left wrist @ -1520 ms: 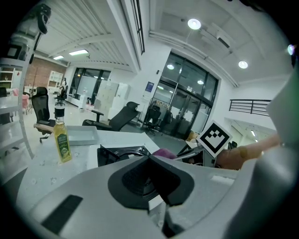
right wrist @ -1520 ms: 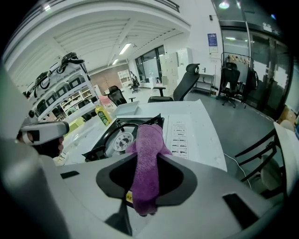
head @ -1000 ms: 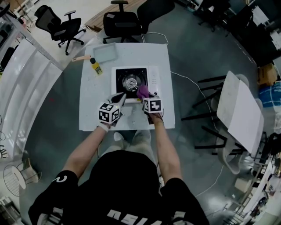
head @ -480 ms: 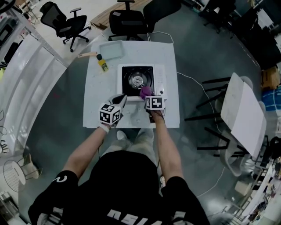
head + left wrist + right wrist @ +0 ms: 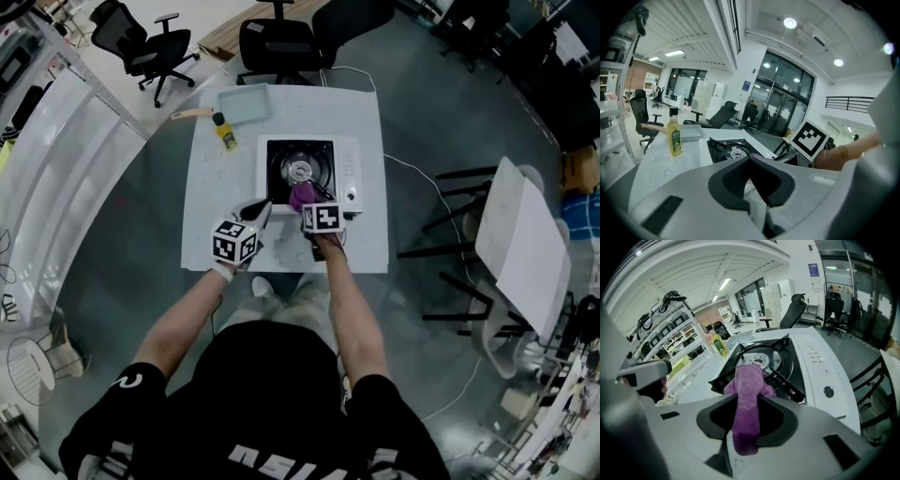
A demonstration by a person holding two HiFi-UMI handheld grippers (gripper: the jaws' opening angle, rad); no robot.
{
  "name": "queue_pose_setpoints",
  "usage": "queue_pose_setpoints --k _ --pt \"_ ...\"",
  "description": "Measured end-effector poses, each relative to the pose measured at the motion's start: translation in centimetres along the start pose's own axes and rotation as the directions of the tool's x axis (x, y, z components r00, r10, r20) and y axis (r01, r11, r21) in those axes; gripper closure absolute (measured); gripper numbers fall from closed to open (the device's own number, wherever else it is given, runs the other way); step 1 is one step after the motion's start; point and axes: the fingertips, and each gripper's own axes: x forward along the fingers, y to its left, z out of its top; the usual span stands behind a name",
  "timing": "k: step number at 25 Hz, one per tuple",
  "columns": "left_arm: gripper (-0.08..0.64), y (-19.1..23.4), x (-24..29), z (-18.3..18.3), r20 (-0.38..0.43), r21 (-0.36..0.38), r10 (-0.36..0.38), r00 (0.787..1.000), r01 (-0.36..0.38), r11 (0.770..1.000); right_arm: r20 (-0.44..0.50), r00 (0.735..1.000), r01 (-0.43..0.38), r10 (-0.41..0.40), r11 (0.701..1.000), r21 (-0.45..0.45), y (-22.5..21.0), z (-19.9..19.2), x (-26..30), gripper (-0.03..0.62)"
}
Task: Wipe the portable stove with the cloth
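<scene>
Cloth (image 5: 747, 394), fuzzy purple, pinched in right gripper (image 5: 306, 202) jaws above boxy white stove (image 5: 816, 367); left gripper (image 5: 751, 160) jaws together.

We count two grippers, the left gripper (image 5: 261, 208) and the right gripper (image 5: 309, 204). One purple cloth (image 5: 747, 399) sits between the right fingers. One portable stove (image 5: 345, 169) lies just ahead of both fingertips. One yellow bottle (image 5: 225, 131) and one tray (image 5: 246, 101) stand farther beyond the left fingers.
</scene>
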Motion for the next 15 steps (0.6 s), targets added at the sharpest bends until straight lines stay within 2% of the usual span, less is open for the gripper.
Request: queue_pose_setpoints --k 7,11,15 --pt "0.561 1.7 -0.9 0.1 0.007 -0.012 0.025 1.000 -0.025 1.000 -0.015 0.998 -0.055 0.055 0.998 -0.034 3.7 0.4 1.8 0.486" --pt "0.561 2.6 -1.2 0.1 0.010 -0.024 0.038 0.999 -0.038 0.999 -0.021 0.998 -0.059 0.058 0.998 -0.031 3.7 0.6 1.7 0.486" --pt "0.561 2.9 -0.6 0.7 0.019 -0.034 0.038 0.999 -0.037 0.999 0.025 0.999 -0.048 0.049 0.998 -0.039 3.1 2.6 0.5 0.488"
